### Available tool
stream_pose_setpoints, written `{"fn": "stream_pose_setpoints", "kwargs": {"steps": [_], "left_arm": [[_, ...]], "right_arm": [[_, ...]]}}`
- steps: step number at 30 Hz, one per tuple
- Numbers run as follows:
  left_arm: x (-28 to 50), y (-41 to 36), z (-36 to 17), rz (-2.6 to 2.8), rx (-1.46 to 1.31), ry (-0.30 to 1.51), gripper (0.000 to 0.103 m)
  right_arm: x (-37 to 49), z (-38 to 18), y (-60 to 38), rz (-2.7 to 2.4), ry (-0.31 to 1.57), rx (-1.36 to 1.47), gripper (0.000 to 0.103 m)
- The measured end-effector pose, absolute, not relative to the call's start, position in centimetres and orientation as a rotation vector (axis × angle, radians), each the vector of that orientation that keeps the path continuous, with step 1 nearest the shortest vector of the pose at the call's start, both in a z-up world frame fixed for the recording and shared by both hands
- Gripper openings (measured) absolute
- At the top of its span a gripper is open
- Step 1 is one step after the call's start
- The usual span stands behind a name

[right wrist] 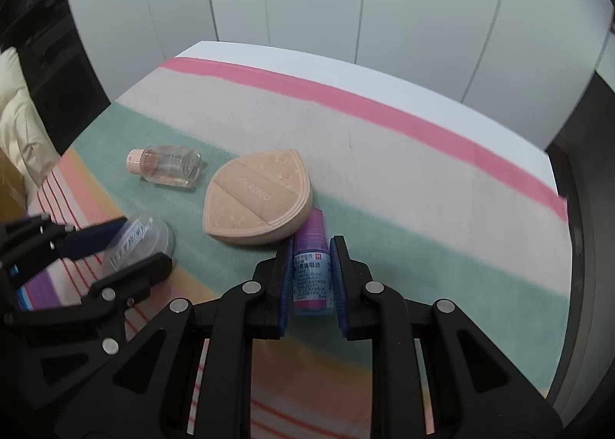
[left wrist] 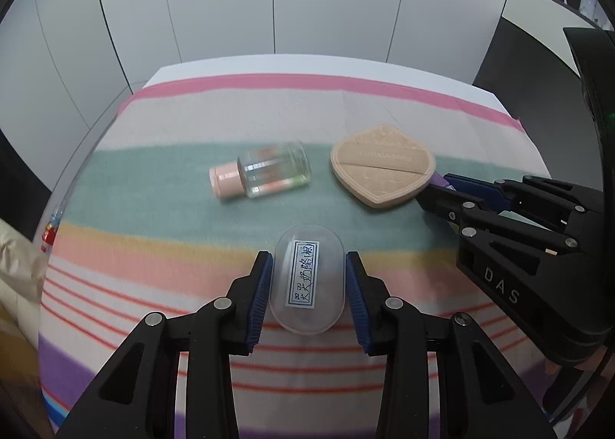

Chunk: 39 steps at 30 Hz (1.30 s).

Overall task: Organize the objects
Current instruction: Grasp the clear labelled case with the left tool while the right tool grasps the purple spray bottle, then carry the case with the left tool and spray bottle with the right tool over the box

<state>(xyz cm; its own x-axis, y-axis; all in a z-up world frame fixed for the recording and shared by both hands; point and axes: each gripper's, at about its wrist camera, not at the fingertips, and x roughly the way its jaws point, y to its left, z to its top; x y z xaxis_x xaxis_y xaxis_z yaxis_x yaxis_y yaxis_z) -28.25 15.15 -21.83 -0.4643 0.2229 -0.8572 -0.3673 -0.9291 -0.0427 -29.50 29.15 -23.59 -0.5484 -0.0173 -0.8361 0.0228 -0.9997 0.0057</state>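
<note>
Objects for organizing lie on a tabletop (left wrist: 384, 112) covered by a striped cloth (left wrist: 153, 201). Low in the centre of the left wrist view, the left tongs (left wrist: 308, 287) are closed on a clear oval container (left wrist: 306, 281) bearing a white label, blue pads pressing its two long sides. Low in the centre of the right wrist view, the right tongs (right wrist: 310, 273) are clamped on a small purple eye-drop bottle (right wrist: 311, 270), which lies on the green stripe with its far end touching a beige powder puff (right wrist: 257, 197). That puff sits mid-frame, just above the bottle. Left of it, apart, a clear bottle with a pink cap (right wrist: 165, 164) lies on its side. In the left wrist view the puff (left wrist: 382, 168) is right of centre and the clear bottle (left wrist: 261, 174) just left of centre.
</note>
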Motion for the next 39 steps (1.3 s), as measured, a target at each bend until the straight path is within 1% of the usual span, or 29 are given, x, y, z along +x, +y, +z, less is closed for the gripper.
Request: {"fn": "stream_pose_setpoints", "kwargs": {"steps": [4, 10, 13, 16, 21, 28, 33, 39], "left_arm": [[-27.3, 14.9, -21.3, 2.436, -1.400, 0.195, 0.038], [-26.1, 14.9, -19.0, 2.458, -1.387, 0.196, 0.038], [-25.6, 14.7, -16.9, 2.466, -1.384, 0.173, 0.038], [-25.0, 14.7, -14.5, 2.466, -1.365, 0.175, 0.038], [-23.1, 14.4, -9.6, 2.464, -1.328, 0.178, 0.038], [-18.8, 13.5, -4.4, 2.458, -1.276, 0.141, 0.038], [-15.5, 12.5, -2.4, 2.456, -1.274, 0.088, 0.038], [-11.6, 11.2, -0.7, 2.441, -1.253, 0.056, 0.038]], "right_arm": [[-28.0, -23.2, 29.7, -2.741, -0.075, 1.518, 0.020], [-25.2, -20.7, 30.1, -2.759, -0.077, 1.515, 0.020], [-23.9, -19.2, 30.5, -2.773, -0.097, 1.521, 0.020], [-22.5, -17.6, 31.3, -2.779, -0.156, 1.547, 0.020], [-19.6, -13.5, 32.1, -2.783, -0.199, 1.554, 0.020], [-14.8, -8.3, 31.4, -2.782, -0.199, 1.524, 0.020], [-10.9, -5.6, 30.4, -2.764, -0.199, 1.502, 0.020], [-7.3, -3.6, 29.2, -2.755, -0.158, 1.475, 0.020]]}}
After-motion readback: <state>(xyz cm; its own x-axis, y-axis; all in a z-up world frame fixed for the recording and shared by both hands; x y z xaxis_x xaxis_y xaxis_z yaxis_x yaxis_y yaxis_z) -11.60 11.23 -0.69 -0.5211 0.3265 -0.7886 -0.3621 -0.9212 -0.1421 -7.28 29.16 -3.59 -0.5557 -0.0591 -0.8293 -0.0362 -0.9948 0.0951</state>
